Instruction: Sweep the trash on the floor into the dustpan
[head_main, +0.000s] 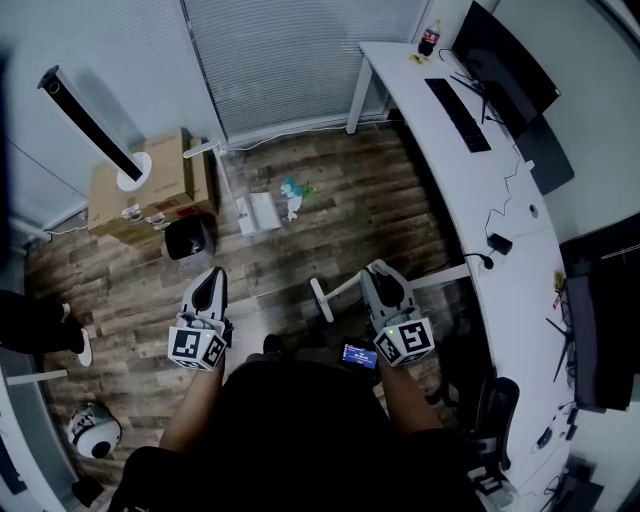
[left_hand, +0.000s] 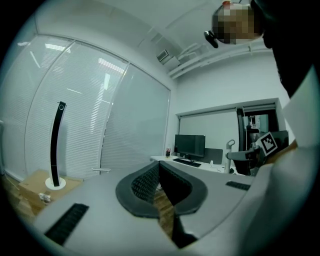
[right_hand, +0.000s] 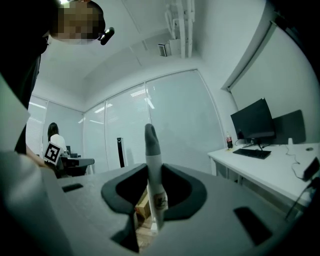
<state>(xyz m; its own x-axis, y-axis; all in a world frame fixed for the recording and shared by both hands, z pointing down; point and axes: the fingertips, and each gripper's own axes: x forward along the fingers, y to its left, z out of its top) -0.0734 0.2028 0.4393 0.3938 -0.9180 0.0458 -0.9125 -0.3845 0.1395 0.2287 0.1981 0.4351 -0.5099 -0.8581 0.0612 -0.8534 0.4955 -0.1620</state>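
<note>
**Loose scraps, an unbraced pan, a thin handle in one clamp**

The small heap of teal and white crumpled trash (head_main: 293, 192) lies on the brown wooden plank floor (head_main: 350, 225), just beside the white plastic dustpan (head_main: 262, 212) with its long upright stem. Both are well apart from the person.

The right gripper (head_main: 378, 272) is clamped on a slim white broom handle with a grey tip (right_hand: 152, 165), which stands upright between its pads. The broom's head cannot be made out. The left gripper (head_main: 214, 278) has its jaws pressed together with nothing in them.

Three things look likely to go wrong:

- **The pan shifts.** The dustpan stands free and nothing steadies it. A push from the bristles could slide it or tip it toward the brown cardboard box (head_main: 150, 180).
- **The scraps scatter.** The trash looks light, so a brisk stroke may flick pieces past the pan's mouth or off toward the long white desk (head_main: 440, 170).
- **The handle turns.** The broom handle is round and narrow, held at one point only. Drag on the floor may twist it in the pads and send the stroke wide.
</note>
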